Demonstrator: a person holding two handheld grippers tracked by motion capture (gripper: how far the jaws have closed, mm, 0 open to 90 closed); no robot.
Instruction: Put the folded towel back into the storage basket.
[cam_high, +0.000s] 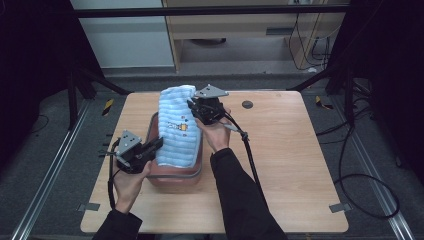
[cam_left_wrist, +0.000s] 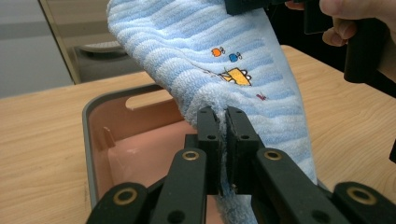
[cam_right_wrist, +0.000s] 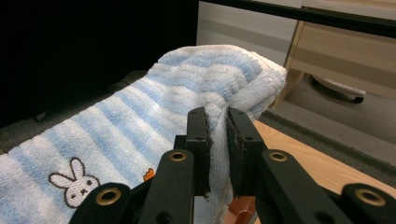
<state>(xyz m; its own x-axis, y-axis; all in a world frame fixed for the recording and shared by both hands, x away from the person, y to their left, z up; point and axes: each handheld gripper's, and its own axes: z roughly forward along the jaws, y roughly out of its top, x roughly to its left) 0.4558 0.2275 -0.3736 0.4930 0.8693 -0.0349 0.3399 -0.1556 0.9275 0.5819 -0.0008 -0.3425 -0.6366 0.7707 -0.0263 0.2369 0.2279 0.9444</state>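
A blue-and-white striped towel (cam_high: 177, 127) with small cartoon prints hangs stretched above a pink basin (cam_high: 155, 131) with a grey rim on the wooden table. My left gripper (cam_high: 159, 143) is shut on the towel's near edge (cam_left_wrist: 223, 122), at the basin's left side. My right gripper (cam_high: 192, 106) is shut on the towel's far edge (cam_right_wrist: 217, 109), held higher, over the basin's far end. In the left gripper view the basin's pink inside (cam_left_wrist: 135, 149) lies below the towel (cam_left_wrist: 224, 56), and the other hand (cam_left_wrist: 348, 18) is at the top right.
The wooden table (cam_high: 285, 150) has bare surface right of the basin and a small dark round hole (cam_high: 247, 104) near its far edge. Cables (cam_high: 250, 155) trail from the grippers across the table. Dark frame bars and a cabinet stand beyond.
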